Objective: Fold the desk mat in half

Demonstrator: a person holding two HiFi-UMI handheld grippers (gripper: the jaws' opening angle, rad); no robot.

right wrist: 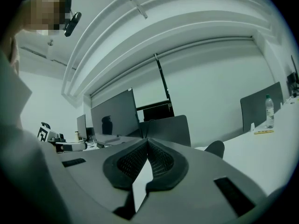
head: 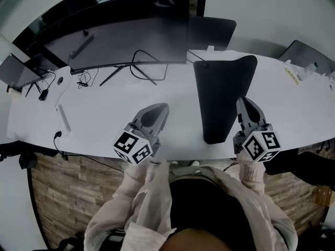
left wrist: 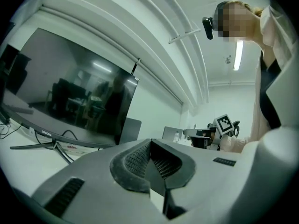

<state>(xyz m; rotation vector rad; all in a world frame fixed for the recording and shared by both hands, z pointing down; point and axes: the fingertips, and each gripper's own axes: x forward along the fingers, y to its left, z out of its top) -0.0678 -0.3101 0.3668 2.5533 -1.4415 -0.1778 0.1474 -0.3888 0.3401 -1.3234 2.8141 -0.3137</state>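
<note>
The dark desk mat (head: 222, 93) lies on the white desk (head: 99, 124) as a narrow strip running from the far side to the front edge, its far right corner curled up. My right gripper (head: 242, 101) sits just off the strip's right edge near the front of the desk; I cannot tell whether it touches the mat. In the right gripper view my right gripper (right wrist: 147, 140) has its jaws shut tip to tip with nothing between them. My left gripper (head: 160, 107) rests left of the mat, apart from it. The left gripper view shows my left gripper (left wrist: 150, 142) shut and empty too.
A wide curved monitor (head: 131, 33) stands at the back with its stand and cables (head: 141, 67) on the desk. A laptop (head: 13, 69) and a white bar (head: 64, 118) are at the left. A grey partition (head: 212, 31) rises behind the mat. Small items (head: 293, 75) lie far right.
</note>
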